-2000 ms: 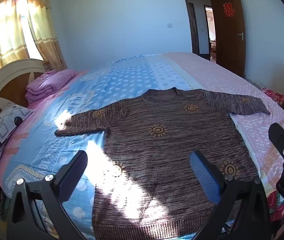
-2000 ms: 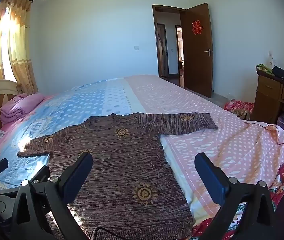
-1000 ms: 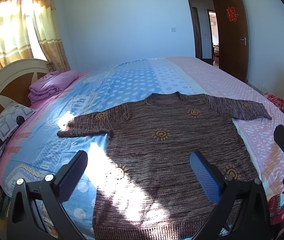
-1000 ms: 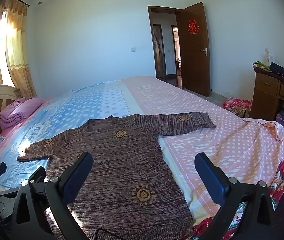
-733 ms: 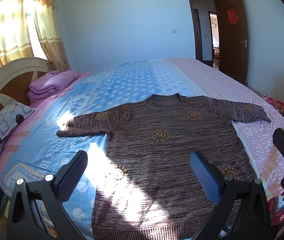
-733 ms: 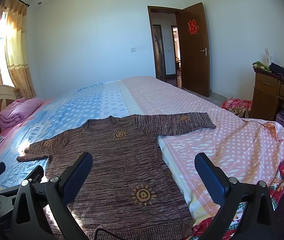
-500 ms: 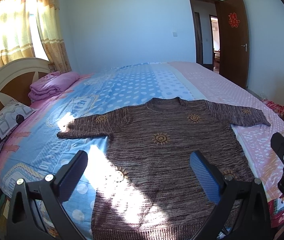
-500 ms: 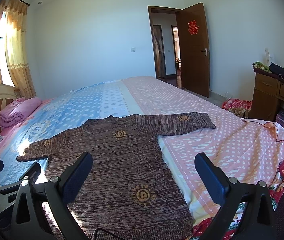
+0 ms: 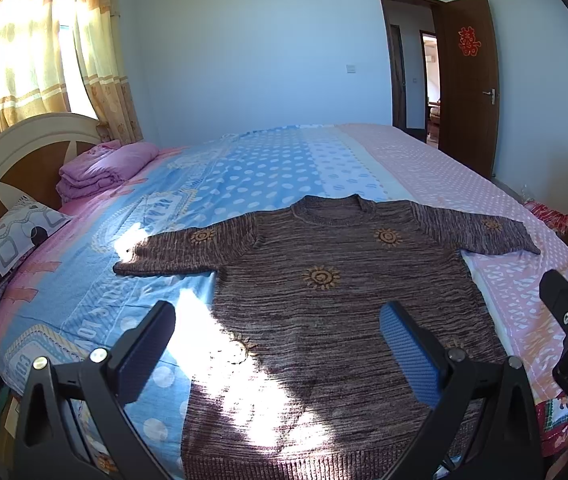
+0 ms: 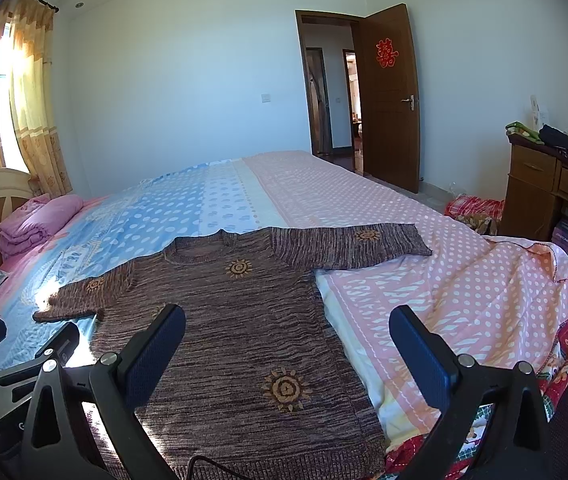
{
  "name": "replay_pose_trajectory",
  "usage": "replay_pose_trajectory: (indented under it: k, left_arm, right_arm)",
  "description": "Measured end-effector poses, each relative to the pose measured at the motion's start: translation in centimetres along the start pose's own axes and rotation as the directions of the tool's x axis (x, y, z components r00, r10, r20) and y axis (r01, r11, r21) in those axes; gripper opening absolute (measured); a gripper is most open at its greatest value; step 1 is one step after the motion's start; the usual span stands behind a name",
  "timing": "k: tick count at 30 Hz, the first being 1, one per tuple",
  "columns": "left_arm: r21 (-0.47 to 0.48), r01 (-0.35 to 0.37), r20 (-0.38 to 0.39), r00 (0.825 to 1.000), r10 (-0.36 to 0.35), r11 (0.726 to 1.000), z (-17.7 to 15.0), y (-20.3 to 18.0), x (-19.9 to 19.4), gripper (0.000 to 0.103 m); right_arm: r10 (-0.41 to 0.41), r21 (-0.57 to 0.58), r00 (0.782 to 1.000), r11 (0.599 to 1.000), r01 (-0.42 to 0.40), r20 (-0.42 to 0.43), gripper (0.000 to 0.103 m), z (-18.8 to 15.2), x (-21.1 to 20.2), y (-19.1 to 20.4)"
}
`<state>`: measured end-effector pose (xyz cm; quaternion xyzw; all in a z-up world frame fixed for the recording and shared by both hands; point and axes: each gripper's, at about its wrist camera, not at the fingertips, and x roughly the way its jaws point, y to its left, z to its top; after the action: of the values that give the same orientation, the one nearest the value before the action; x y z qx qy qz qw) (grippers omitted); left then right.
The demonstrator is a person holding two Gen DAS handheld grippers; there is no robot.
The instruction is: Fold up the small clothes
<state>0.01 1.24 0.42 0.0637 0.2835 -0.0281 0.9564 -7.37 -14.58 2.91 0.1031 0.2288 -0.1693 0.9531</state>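
Brown sweater [image 9: 336, 304] flat on the bed [image 9: 267, 168]
Left gripper [image 9: 279, 344] and right gripper [image 10: 288, 344] hover above its hem, jaws spread, holding nothing

We see hard sunlight through the curtains [image 9: 43, 52] glaring across the sweater [image 9: 324, 300]; sharp focus, fisheye-bent, vignetted edges.

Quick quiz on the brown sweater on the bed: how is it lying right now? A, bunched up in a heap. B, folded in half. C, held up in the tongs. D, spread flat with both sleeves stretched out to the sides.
D: the brown sweater lies flat on the bed with both sleeves out, and both the left tongs and right tongs are open and empty.
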Motion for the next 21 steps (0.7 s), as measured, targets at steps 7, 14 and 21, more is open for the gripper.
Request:
replay_pose_trajectory:
  k: [7, 14, 21]
  left_arm:
    - [-0.010, 0.014, -0.003, 1.000, -0.014, 1.000, -0.10, 0.10, 0.01, 0.103]
    - [-0.016, 0.015, -0.011, 1.000, -0.016, 1.000, -0.11, 0.15, 0.15, 0.103]
    - [-0.027, 0.023, -0.020, 1.000, -0.023, 0.999, -0.15, 0.33, 0.84, 0.103]
  right_arm:
    - [0.001, -0.004, 1.000, 1.000, -0.001, -0.003, 0.102, -0.05, 0.08, 0.03]
    - [0.001, -0.011, 1.000, 1.000, -0.001, -0.006, 0.102, -0.22, 0.17, 0.19]
    - [-0.006, -0.014, 1.000, 1.000, 0.006, -0.001, 0.102, -0.27, 0.25, 0.23]
